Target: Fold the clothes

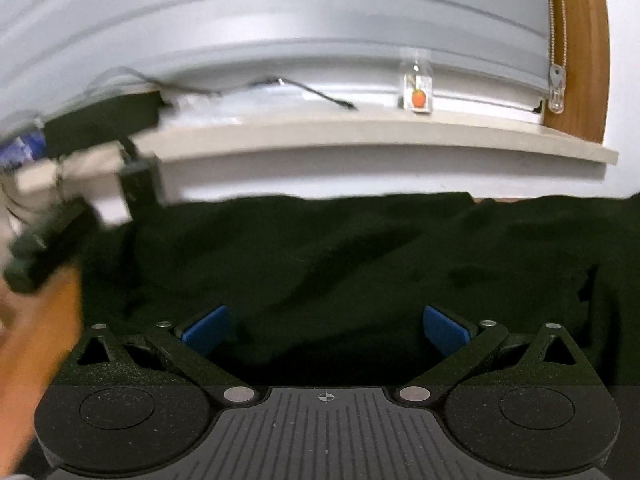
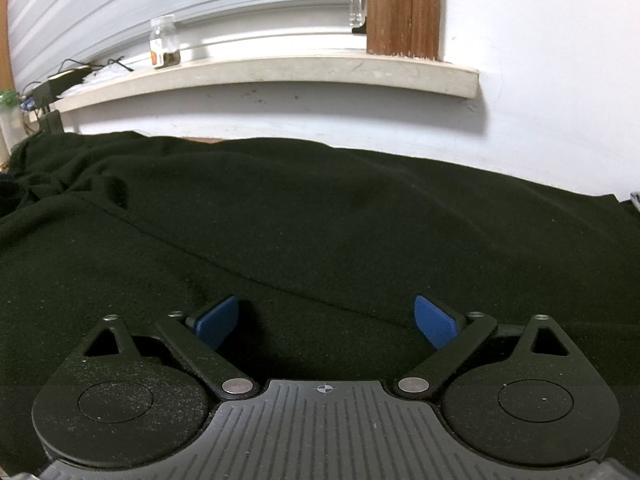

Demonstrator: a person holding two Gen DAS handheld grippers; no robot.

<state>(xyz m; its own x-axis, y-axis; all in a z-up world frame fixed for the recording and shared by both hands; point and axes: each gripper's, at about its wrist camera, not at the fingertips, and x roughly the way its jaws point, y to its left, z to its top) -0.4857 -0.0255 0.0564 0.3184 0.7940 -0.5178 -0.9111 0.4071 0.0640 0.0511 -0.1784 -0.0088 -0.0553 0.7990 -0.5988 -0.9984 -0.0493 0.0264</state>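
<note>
A dark, near-black garment [image 1: 340,256] lies spread over the surface and fills the lower half of both views. My left gripper [image 1: 326,330] hangs just above its rumpled cloth, open, with blue pads [image 1: 206,330] wide apart and nothing between them. In the right wrist view the same garment [image 2: 320,216] shows a long seam running diagonally from upper left to lower right. My right gripper [image 2: 327,322] is open over that seam, blue pads [image 2: 436,322] apart and empty.
A white window sill [image 2: 280,70] runs along the wall behind the garment, with a small glass jar [image 2: 164,42], cables and a black box [image 1: 104,120] on it. Wooden frame [image 2: 402,6] stands at the sill's right end. Blurred brown table edge [image 1: 44,344] shows at left.
</note>
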